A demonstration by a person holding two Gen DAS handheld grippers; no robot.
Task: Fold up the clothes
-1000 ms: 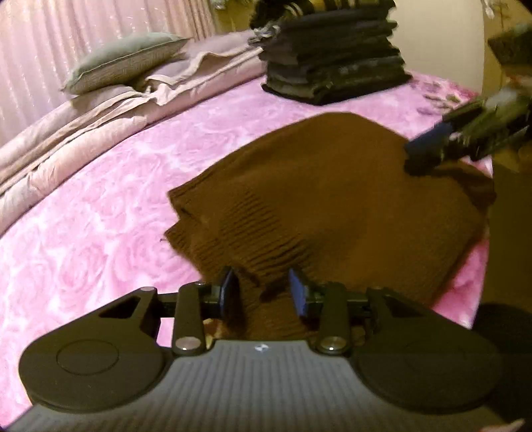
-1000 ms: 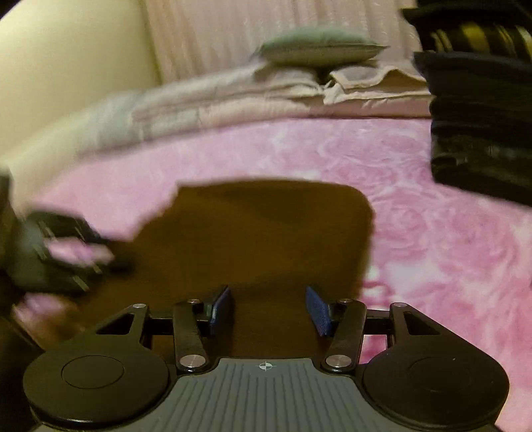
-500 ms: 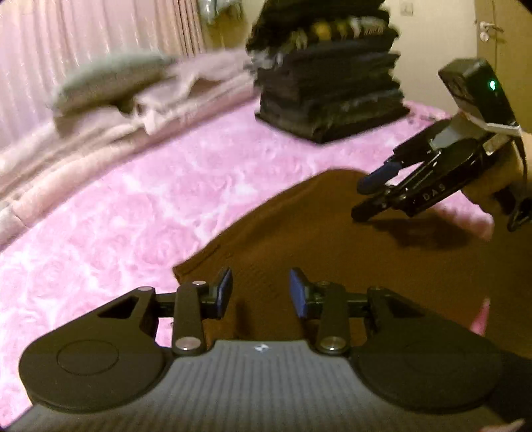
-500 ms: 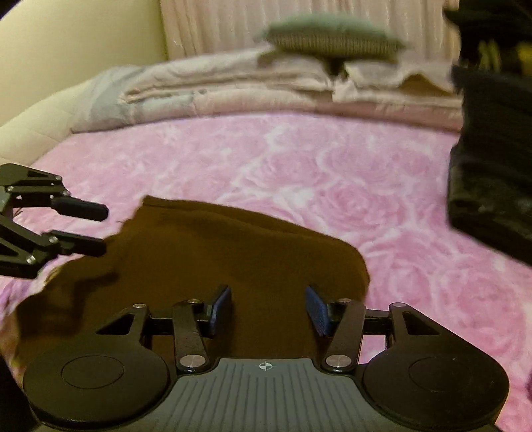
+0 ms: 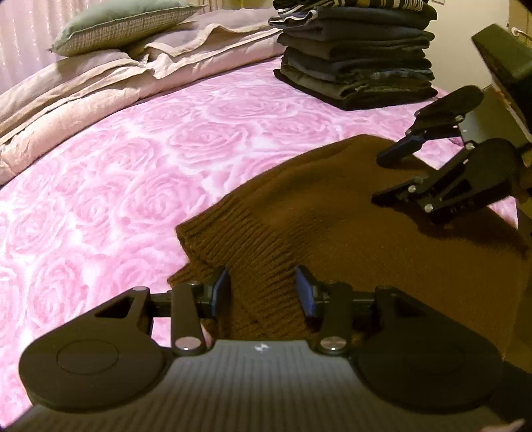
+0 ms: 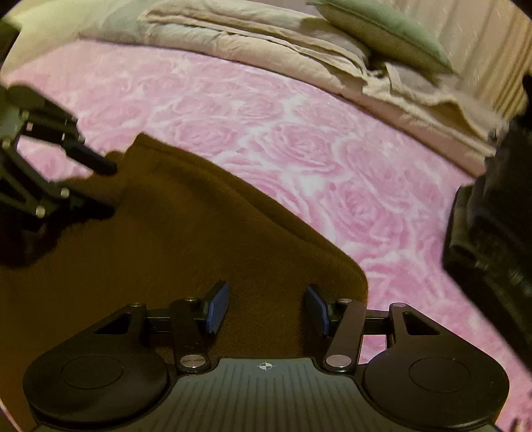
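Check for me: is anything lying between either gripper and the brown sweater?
Nothing visible. The brown sweater lies uncovered on the pink bedspread, directly under the open left gripper and right gripper.

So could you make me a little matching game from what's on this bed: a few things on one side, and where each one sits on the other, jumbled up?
Things:
1. brown sweater
2. green pillow
3. stack of dark folded clothes
4. beige duvet

Places:
A. on top of the bunched-up bedding at the far edge
B. piled high on the pink rose bedspread, beyond the sweater
C. lying flat right in front of both sets of open fingers
D. bunched in a long roll along the far edge of the bed

Pairs: 1-C, 2-A, 3-B, 4-D
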